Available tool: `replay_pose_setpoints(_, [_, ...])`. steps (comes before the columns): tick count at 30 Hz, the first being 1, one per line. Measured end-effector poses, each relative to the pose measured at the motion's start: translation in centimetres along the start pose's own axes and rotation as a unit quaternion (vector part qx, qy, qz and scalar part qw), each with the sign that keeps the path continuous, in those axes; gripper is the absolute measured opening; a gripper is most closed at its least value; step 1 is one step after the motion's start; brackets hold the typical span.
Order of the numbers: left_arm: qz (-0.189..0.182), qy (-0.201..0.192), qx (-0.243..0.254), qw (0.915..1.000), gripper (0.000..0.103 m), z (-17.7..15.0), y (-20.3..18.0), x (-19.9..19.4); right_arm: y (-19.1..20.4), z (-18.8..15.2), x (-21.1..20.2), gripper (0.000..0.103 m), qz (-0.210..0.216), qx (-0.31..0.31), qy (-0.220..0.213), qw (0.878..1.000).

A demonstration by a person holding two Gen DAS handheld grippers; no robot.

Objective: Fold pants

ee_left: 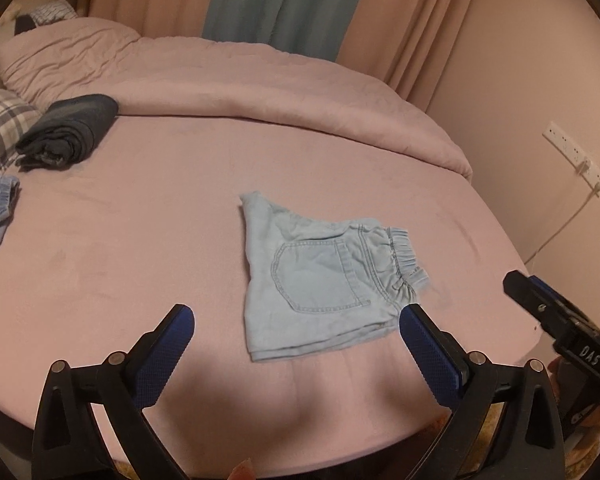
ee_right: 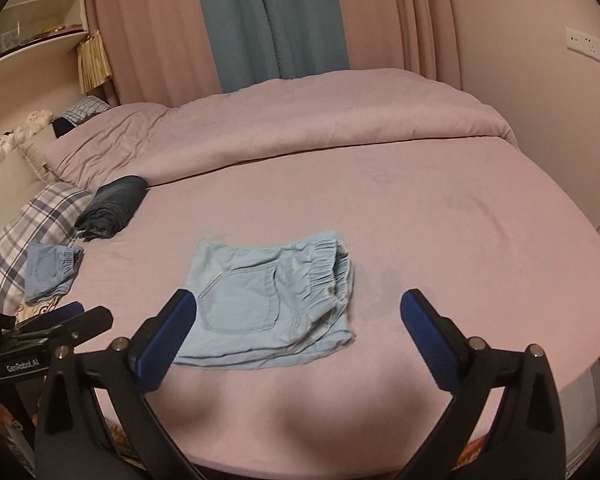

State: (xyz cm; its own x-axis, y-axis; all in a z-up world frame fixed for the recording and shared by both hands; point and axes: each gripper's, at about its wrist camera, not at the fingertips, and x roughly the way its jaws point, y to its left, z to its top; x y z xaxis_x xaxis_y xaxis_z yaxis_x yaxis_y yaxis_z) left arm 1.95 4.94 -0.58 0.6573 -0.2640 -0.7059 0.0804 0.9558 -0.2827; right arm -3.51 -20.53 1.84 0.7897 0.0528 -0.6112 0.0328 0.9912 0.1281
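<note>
I see the light blue pants [ee_left: 320,280] folded into a small flat bundle on the pink bed [ee_left: 140,240], in the lower middle of both pictures. A back pocket faces up and the stretchy waistband is on the right side of the bundle. My left tool [ee_left: 296,344] hangs above the near edge of the bed with its two blue pads spread wide, and nothing is between them. My right tool [ee_right: 298,332] is just the same, wide apart and holding nothing, with the pants lying past its tips. At the left of the frame sits a dark rolled cloth [ee_right: 114,208] by a checked pillow [ee_right: 40,224]. Below it is another blue piece [ee_right: 50,274], maybe more shorts, but I can't be sure. A pink blanket [ee_right: 280,120] is bunched across the top of the bed, with curtains [ee_right: 276,20] behind.
</note>
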Motion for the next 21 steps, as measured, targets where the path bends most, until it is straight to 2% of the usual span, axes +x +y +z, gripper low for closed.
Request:
replay_pose_setpoints(8, [0.015,0.011,0.005,0.9998,0.102,-0.8,-0.4,0.5,1.4,-0.8,1.0,0.103,-0.005,-0.02,0.02,1.0])
replay_pose_setpoints(21, [0.03,0.016,0.02,0.9992,0.102,-1.3,-2.2,0.5,2.1,-1.1,0.9,0.103,-0.005,-0.027,0.022,0.999])
